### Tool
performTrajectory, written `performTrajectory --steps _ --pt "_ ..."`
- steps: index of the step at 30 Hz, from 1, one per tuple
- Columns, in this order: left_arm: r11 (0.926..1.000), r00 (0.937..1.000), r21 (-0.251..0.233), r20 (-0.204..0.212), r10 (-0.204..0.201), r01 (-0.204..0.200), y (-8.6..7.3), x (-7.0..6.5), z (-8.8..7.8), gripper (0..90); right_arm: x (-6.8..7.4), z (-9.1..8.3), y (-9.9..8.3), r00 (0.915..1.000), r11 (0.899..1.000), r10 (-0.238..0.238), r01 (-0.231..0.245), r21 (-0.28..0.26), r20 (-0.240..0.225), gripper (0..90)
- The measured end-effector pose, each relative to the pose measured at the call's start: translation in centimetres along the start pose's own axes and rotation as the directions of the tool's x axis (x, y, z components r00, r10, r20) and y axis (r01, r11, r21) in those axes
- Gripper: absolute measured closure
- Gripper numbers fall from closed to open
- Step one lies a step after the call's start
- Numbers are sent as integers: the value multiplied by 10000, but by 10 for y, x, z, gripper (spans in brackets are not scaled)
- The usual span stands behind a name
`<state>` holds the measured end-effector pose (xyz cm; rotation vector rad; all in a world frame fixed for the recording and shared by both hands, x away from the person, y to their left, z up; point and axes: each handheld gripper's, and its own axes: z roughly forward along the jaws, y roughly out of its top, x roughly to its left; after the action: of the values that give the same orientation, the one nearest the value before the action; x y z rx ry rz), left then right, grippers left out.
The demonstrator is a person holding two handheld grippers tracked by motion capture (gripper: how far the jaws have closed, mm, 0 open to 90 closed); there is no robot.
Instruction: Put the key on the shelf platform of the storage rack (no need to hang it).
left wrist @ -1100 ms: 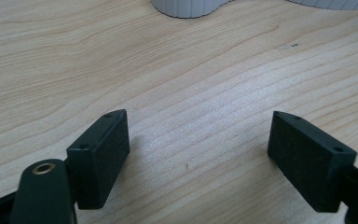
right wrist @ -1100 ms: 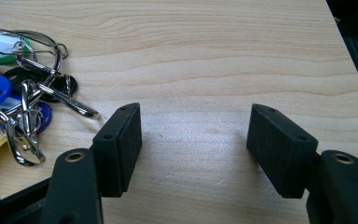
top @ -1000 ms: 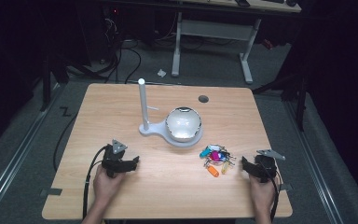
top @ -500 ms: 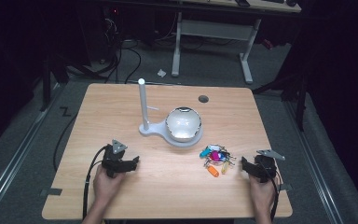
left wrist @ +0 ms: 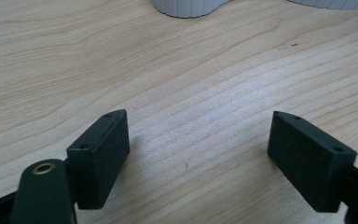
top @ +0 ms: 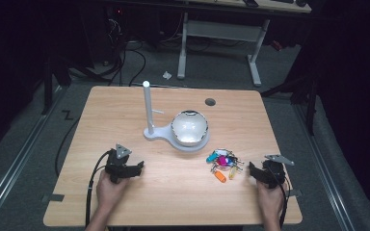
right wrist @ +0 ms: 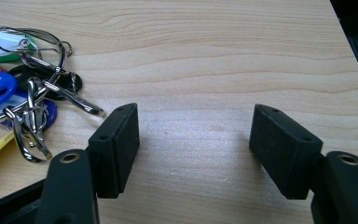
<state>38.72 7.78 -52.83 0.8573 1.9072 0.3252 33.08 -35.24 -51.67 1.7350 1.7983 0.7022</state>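
A: Start with the big items. What sits on the desk point(top: 125, 110)?

B: A white stand point(top: 173, 131) near the centre: upright post, flat base, shiny dome point(top: 189, 127). The dome's material is hard to make out.

A: And the bunch of keys point(top: 223, 163)?

B: It lies flat right of centre, just beside the right hand-held gripper point(top: 252, 169). The tags fan out; no single long axis is discernible. In the right gripper view its left part is cut off.

A: Gripper states?

B: Right: jaws wide apart, holding nothing, keys outside its left jaw. Left hand-held gripper point(top: 138, 167): jaws wide apart over bare wood, nothing held, well apart from the keys.
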Motion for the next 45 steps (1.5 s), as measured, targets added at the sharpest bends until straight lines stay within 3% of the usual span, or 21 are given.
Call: performTrajectory --steps 22,27,31,37,45 --pt "10000 10000 1 -9 -26 26 0 0 0 210 6 -8 -3 9992 9997 -210 206 -96 -351 376" --pt "10000 10000 -3 -4 -23 23 0 0 0 210 10 -19 -2 9969 9986 -163 123 -523 -768 371" --pt "10000 10000 -5 -12 -34 34 0 0 0 210 14 -22 -2 9949 9984 -237 185 -540 -976 374" --pt "10000 10000 -2 -11 -34 34 0 0 0 210 27 -30 3 9875 9946 -684 564 -870 -1421 391" --pt "10000 10000 -6 -8 -28 28 0 0 0 210 39 -30 9 9795 9937 -878 734 -847 -1811 408"
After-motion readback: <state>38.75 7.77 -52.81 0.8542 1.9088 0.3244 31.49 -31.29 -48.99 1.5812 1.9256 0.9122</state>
